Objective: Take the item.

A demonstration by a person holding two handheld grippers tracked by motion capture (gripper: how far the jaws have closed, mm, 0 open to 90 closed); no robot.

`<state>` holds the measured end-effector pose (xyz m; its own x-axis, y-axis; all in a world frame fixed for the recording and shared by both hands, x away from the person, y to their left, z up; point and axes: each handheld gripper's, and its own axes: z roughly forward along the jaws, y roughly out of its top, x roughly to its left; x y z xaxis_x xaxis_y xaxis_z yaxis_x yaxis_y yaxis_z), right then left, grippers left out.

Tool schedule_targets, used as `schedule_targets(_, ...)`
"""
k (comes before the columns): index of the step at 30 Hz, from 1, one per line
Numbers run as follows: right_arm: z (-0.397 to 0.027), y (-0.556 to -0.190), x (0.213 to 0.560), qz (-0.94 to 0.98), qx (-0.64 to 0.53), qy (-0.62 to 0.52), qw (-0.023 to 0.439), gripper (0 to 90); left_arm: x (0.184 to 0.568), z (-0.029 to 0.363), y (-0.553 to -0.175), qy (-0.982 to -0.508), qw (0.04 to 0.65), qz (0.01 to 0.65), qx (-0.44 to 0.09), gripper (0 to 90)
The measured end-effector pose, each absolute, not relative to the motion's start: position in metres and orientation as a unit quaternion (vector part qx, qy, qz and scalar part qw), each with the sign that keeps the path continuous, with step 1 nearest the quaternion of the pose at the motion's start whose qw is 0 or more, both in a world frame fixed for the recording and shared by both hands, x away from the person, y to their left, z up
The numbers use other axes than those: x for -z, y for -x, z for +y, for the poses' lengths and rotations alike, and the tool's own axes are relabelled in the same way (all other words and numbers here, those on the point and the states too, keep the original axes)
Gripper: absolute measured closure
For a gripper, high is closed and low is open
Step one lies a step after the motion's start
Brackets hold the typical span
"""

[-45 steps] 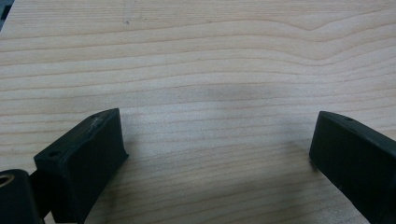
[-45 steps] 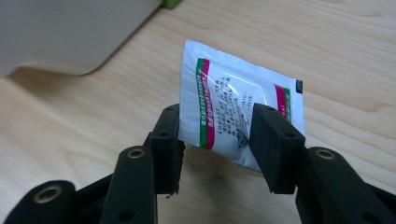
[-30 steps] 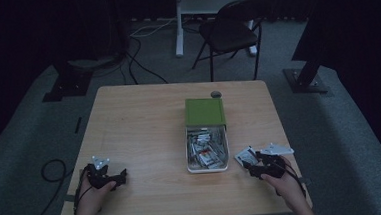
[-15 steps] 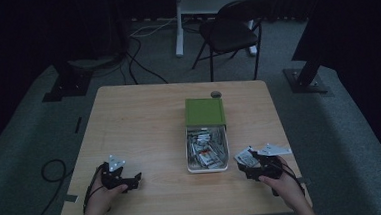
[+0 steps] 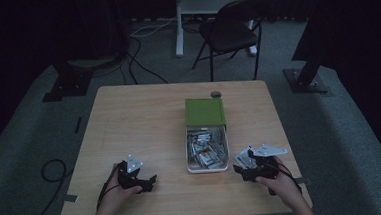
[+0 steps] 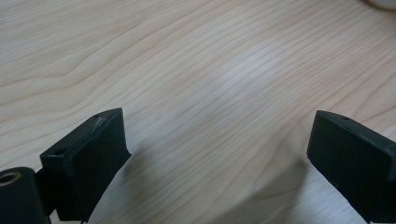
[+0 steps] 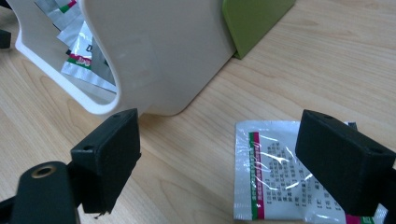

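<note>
Right claw (image 7: 219, 158): released, jaws wide and just been opening; nothing pinched between them; low over the table (image 5: 139, 120) at its near right corner
Packet (image 7: 275, 172): flat on the wood just ahead of the right claw, lying free; one end runs under the right-hand jaw as seen in the right gripper view; silver-white foil with a red and green stripe and small print; in the high view a pale patch (image 5: 243, 157) just left of the claw's tips
Box (image 7: 159, 60): white tub just beyond the right claw's left-hand jaw, rounded corner nearest; open, with more foil packets (image 7: 84, 63) heaped inside; in the high view (image 5: 208, 168) just left of the right claw, well right of the left claw
Lid (image 5: 205, 111): green, beyond the box's far end, farther from both claws; in the right gripper view its edge (image 7: 254, 21) peeks from behind the tub
Left claw (image 6: 219, 154): released, jaws wide apart, bare wood between them, nothing touched; in the high view (image 5: 150, 182) near the table's front edge, left of the box
Knob (image 5: 215, 94): small dark round thing beyond the lid, far from both claws; too small to tell what
</note>
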<state>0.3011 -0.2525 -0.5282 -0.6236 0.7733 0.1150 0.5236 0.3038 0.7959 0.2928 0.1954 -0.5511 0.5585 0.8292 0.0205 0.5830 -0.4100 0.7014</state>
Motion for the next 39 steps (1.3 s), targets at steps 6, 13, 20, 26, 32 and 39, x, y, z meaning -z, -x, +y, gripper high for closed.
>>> schedule_targets(6,-0.249,-0.302,0.525,0.798,-0.432,-0.392,0.152,13.9,0.545,0.183,-0.294,-0.825,0.348,0.405,-0.187,5.5)
schedule_targets(13,-0.246,-0.303,0.521,0.798,-0.439,-0.382,0.154,13.8,0.537,0.166,-0.294,-0.826,0.375,0.384,-0.172,5.5)
schedule_targets(20,-0.244,-0.305,0.518,0.798,-0.446,-0.375,0.153,13.8,0.526,0.149,-0.294,-0.824,0.397,0.363,-0.177,5.5)
schedule_targets(26,-0.242,-0.307,0.514,0.793,-0.456,-0.373,0.151,13.8,0.520,0.133,-0.298,-0.826,0.411,0.340,-0.182,5.5)
schedule_targets(32,-0.241,-0.309,0.513,0.792,-0.459,-0.374,0.148,13.5,0.514,0.120,-0.303,-0.827,0.422,0.324,-0.181,5.5)
schedule_targets(39,-0.238,-0.311,0.510,0.788,-0.471,-0.370,0.145,13.6,0.507,0.112,-0.307,-0.829,0.422,0.315,-0.186,5.5)
